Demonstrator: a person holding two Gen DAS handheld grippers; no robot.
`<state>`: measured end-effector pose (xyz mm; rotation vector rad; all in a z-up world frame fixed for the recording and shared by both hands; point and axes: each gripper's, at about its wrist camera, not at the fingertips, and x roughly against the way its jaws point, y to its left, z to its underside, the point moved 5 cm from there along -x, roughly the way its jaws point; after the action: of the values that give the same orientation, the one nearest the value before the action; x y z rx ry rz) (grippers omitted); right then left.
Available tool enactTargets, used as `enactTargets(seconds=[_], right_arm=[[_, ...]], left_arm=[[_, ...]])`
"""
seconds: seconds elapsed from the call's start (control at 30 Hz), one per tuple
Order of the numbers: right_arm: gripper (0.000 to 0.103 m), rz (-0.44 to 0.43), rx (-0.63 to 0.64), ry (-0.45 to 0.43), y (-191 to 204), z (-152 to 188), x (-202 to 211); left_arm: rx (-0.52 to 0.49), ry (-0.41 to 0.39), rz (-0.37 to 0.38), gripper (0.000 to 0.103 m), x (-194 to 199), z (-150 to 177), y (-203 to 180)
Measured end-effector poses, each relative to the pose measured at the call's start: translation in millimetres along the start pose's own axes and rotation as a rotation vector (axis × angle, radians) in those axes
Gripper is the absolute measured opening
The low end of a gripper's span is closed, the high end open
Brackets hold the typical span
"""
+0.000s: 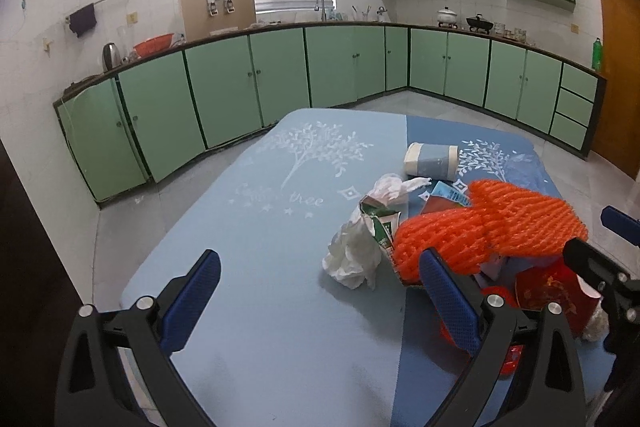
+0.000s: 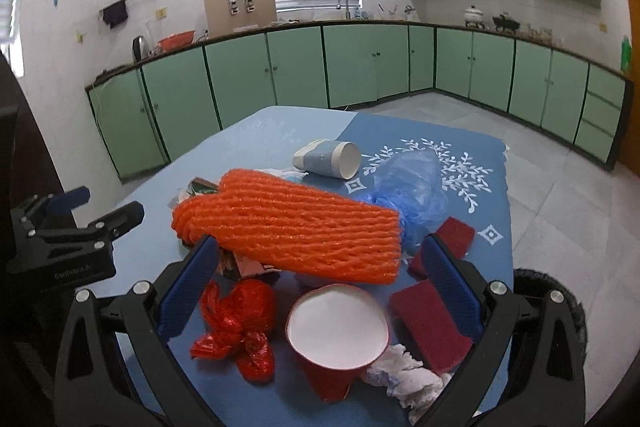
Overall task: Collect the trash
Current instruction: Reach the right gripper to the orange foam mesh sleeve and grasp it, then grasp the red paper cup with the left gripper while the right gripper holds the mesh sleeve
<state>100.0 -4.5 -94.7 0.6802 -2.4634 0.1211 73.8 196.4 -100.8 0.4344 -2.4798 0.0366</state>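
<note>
Trash lies piled on a blue table [image 1: 260, 267]. An orange foam net [image 2: 292, 227] lies on top of the pile and also shows in the left wrist view [image 1: 492, 223]. Around it are a red paper cup [image 2: 338, 339], a red crumpled bag [image 2: 236, 323], red sponges [image 2: 432, 323], a blue plastic bag [image 2: 412, 187], a tipped blue cup [image 2: 328, 159], white tissue [image 1: 356, 251] and a green carton [image 1: 382, 227]. My left gripper [image 1: 320, 303] is open, left of the pile. My right gripper [image 2: 320, 291] is open, its fingers either side of the red cup.
Green cabinets [image 1: 240, 83] line the far walls, with grey floor [image 1: 440, 103] between them and the table. A dark round object [image 2: 556, 303] sits beyond the table's right edge. The left gripper's body shows at the left of the right wrist view [image 2: 72, 239].
</note>
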Motion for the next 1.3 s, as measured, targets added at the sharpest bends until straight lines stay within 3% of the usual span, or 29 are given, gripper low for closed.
enactTargets(seconds=[0.27, 0.33, 0.5, 0.57, 0.6, 0.67, 0.73, 1.3], right_arm=[[0.098, 0.019, 0.046, 0.007, 3, 2, -18], [0.093, 0.014, 0.039, 0.003, 1, 0, -20], [0.067, -0.049, 0.026, 0.034, -2, -2, -27], [0.044, -0.104, 0.025, 0.055, 1, -1, -30], [0.038, -0.13, 0.02, 0.069, 2, 0, -31], [0.018, -0.17, 0.019, 0.078, 4, 1, -31], [0.012, -0.18, 0.032, 0.071, 8, 0, -28], [0.008, -0.117, 0.022, -0.067, -20, -23, 22]], left_arm=[[0.005, 0.012, 0.002, 0.097, -6, -1, 1], [0.006, 0.013, 0.003, 0.097, -8, -1, 0], [0.006, 0.016, 0.01, 0.097, -11, -2, -1], [0.005, 0.016, 0.013, 0.097, -12, -2, -3], [0.005, 0.017, 0.014, 0.097, -12, -2, -4], [0.003, 0.018, 0.018, 0.097, -13, -3, -6], [-0.002, 0.017, 0.021, 0.097, -13, -3, -9], [-0.019, -0.038, 0.112, 0.097, 12, -17, -47]])
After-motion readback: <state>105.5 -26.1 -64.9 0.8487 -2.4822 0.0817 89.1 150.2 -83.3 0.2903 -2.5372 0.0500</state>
